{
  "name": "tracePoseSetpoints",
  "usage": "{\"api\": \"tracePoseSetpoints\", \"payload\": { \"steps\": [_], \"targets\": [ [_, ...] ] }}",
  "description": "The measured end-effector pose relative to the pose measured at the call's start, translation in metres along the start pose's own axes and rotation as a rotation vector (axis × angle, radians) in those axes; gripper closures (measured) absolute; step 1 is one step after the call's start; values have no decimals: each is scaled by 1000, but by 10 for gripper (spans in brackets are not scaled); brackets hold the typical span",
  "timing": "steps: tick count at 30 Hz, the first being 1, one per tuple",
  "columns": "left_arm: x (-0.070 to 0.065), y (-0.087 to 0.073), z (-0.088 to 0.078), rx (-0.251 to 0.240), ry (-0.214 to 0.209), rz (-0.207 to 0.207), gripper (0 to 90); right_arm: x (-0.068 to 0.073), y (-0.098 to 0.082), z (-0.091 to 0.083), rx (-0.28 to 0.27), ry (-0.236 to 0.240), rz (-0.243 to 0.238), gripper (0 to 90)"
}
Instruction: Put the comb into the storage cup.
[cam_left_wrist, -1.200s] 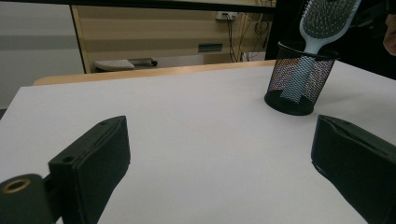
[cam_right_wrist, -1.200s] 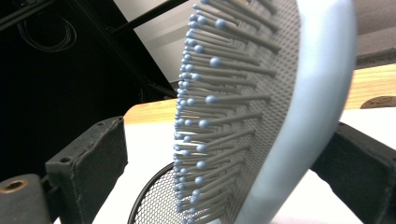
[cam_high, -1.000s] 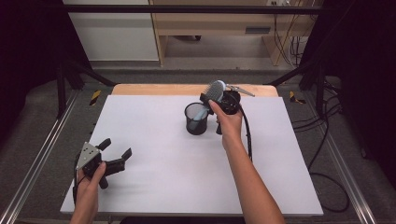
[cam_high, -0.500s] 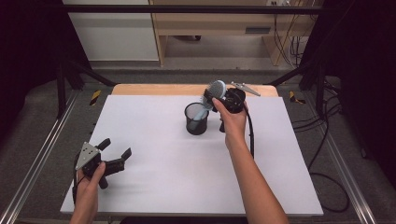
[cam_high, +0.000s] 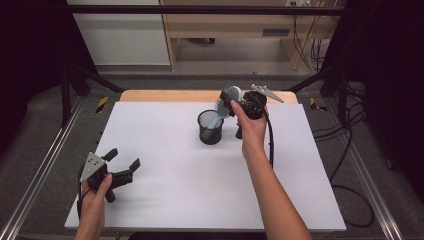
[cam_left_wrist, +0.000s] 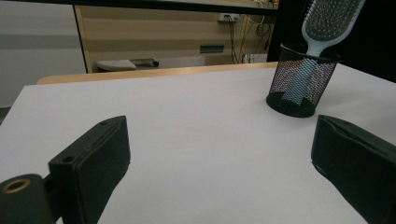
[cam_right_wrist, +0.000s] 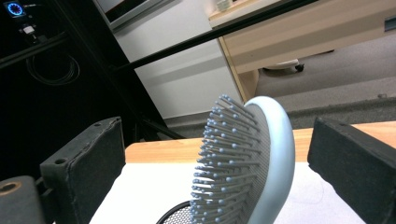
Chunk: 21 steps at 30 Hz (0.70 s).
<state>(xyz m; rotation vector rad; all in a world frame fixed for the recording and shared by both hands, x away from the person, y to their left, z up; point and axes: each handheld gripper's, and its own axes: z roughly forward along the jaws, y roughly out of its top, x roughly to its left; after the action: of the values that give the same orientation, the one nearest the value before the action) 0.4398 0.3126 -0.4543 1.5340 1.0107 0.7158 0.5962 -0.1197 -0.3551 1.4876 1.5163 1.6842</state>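
hairbrush (cam_high: 226, 103) in mesh cup (cam_high: 210, 131), white table (cam_high: 200, 185)

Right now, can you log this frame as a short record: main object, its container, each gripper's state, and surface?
object: pale blue hairbrush, handle down in the cup, head leaning out
container: black mesh cup, upright
right gripper: fingers open either side of the brush head, not touching it
left gripper: open, holding nothing, near table corner
surface: white table
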Motion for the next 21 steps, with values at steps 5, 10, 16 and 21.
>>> {"api": "tracePoseSetpoints", "payload": {
  "steps": [5,10,16,21],
  "targets": [
    [2,0,0,-4,3,-9,47,2,6,-2,-15,-6,-13,48],
    [2,0,0,-3,4,-10,48,4,11,-2,-21,-10,-24,52],
    [2,0,1,-4,5,-10,47,4,12,-3,-19,-17,-43,53],
    [3,0,1,-4,7,-13,48,3,13,-2,-19,-15,-52,55]
  ]
}}
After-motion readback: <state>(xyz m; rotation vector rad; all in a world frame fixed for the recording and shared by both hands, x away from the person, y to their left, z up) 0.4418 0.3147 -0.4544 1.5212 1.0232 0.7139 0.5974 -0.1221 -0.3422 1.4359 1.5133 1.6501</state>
